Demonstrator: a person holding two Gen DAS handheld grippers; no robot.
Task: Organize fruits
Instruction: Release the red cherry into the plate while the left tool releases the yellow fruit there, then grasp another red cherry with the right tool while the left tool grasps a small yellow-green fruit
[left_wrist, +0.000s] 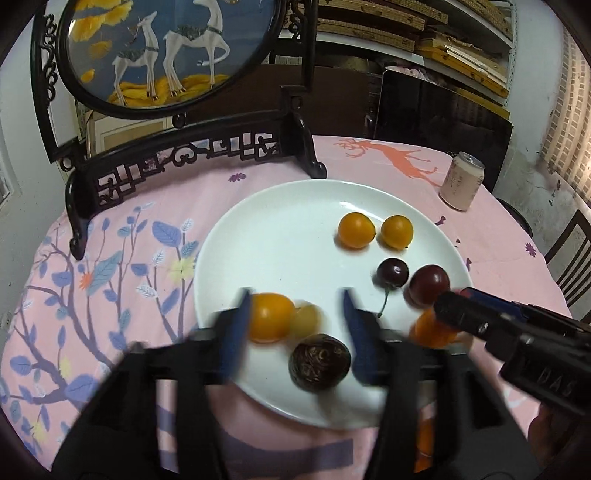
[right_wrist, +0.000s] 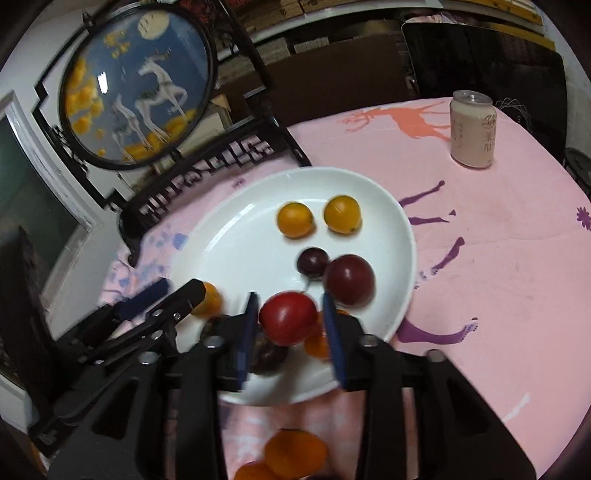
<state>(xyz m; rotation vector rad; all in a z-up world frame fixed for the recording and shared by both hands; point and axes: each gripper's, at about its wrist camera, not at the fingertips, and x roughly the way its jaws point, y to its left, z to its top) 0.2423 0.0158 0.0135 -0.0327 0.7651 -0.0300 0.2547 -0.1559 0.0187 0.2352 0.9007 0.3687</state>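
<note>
A white plate (left_wrist: 280, 229) (right_wrist: 236, 236) holds two yellow fruits (left_wrist: 356, 230) (right_wrist: 295, 219), a dark cherry (left_wrist: 392, 272) (right_wrist: 312, 260) and a dark red plum (left_wrist: 428, 285) (right_wrist: 350, 279). My left gripper (left_wrist: 295, 325) is open over the plate's near side, with an orange fruit (left_wrist: 269, 316) by its left finger and a dark wrinkled passion fruit (left_wrist: 319, 365) between the fingers. My right gripper (right_wrist: 290, 325) is over the plate's near rim with a red fruit (right_wrist: 287, 322) between its fingers; whether the pads touch it is unclear.
A drink can (left_wrist: 461, 181) (right_wrist: 472, 129) stands at the far right of the pink tablecloth. A dark carved stand with a round deer picture (left_wrist: 155, 51) (right_wrist: 136, 88) rises behind the plate. Orange fruits (right_wrist: 295, 452) lie on the cloth near the front edge.
</note>
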